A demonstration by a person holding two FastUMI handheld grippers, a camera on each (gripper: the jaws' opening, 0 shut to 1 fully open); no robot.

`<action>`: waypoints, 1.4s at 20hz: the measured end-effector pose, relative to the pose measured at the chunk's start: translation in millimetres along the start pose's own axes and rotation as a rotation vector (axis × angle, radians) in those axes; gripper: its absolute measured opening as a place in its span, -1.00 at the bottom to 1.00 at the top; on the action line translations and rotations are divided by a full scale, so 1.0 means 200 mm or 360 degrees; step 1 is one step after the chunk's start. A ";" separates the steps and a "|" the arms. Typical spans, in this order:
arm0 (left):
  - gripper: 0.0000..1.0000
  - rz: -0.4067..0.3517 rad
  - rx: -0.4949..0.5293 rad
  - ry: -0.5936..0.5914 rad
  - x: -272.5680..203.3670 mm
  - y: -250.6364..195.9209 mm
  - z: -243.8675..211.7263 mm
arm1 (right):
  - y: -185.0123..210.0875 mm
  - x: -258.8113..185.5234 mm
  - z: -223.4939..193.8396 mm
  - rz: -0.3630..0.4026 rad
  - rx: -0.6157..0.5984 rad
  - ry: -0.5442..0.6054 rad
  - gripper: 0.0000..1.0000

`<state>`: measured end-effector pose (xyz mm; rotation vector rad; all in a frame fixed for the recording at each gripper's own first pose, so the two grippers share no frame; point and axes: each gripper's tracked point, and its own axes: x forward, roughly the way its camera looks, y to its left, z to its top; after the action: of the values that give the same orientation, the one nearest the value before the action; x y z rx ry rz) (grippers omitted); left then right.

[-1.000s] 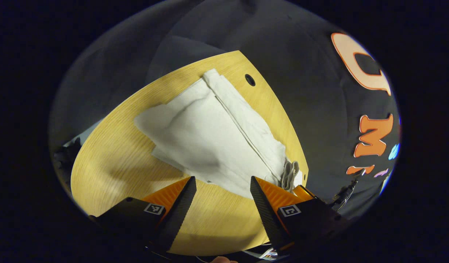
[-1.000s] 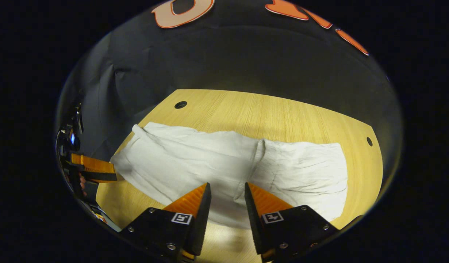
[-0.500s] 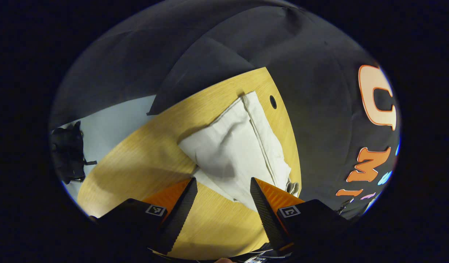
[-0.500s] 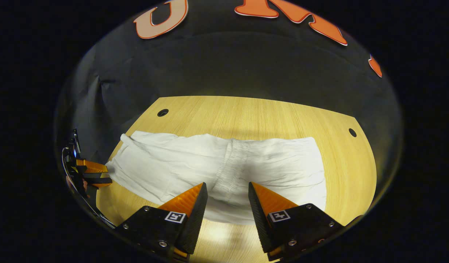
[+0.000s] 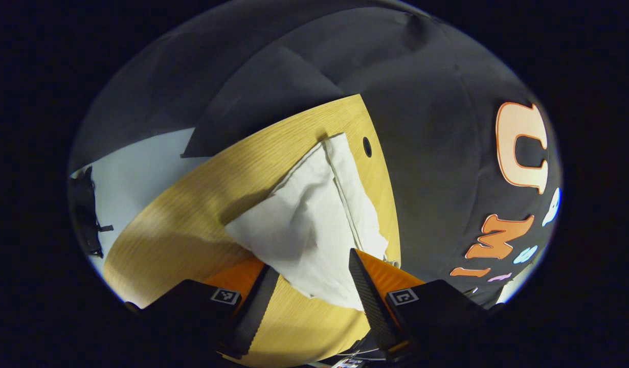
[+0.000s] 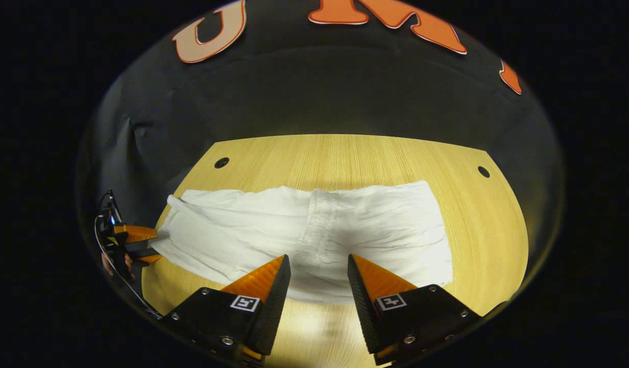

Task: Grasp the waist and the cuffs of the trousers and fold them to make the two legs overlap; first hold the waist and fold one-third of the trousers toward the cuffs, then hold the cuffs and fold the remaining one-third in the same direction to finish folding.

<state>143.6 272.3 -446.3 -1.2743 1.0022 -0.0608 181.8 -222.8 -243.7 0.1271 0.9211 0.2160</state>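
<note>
1. I see the wooden table (image 6: pixel 376 153) across the right gripper view, with a small round hole (image 6: pixel 222 162) near its far left corner and another hole (image 6: pixel 484 171) near the far right corner.
2. The white trousers (image 6: pixel 314 230) lie flat on the table in a wide folded band running left to right; a gathered seam runs across them near the middle. In the left gripper view I see the same cloth end-on, its near corner reaching between my fingers.
3. My right gripper (image 6: pixel 315 266) hovers over the near edge of the trousers with its fingers spread apart; nothing is between them, and I cannot tell whether the tips touch the cloth.
4. My left gripper (image 5: pixel 309 268) has its fingers spread wide, with the near end of the trousers lying in the gap. From the right gripper view it sits at the trousers' left end, but I cannot tell there whether it pinches the cloth.
</note>
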 end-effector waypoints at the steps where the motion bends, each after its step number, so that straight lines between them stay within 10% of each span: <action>1: 0.74 0.0024 -0.0005 -0.0003 0.02 0.02 0.01 | -0.01 0.00 0.00 -0.0002 0.0016 -0.0002 0.36; 4: -0.57 0.0091 -0.0073 -0.0052 -0.01 0.08 0.03 | -0.05 -0.04 0.00 -0.0018 0.0032 -0.0021 0.38; 6: -0.70 0.0007 -0.0081 -0.0084 -0.08 0.00 0.03 | -0.09 -0.04 0.03 -0.0019 0.0050 -0.0030 0.39; 28: -0.77 -0.0289 0.0525 -0.0260 -0.22 -1.28 -0.23 | -0.62 -0.34 0.10 0.0008 0.0200 -0.0245 0.94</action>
<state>209.0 171.3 -211.8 -1.0448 0.7005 -0.2485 174.3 -359.2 -203.5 0.2587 0.7810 0.1510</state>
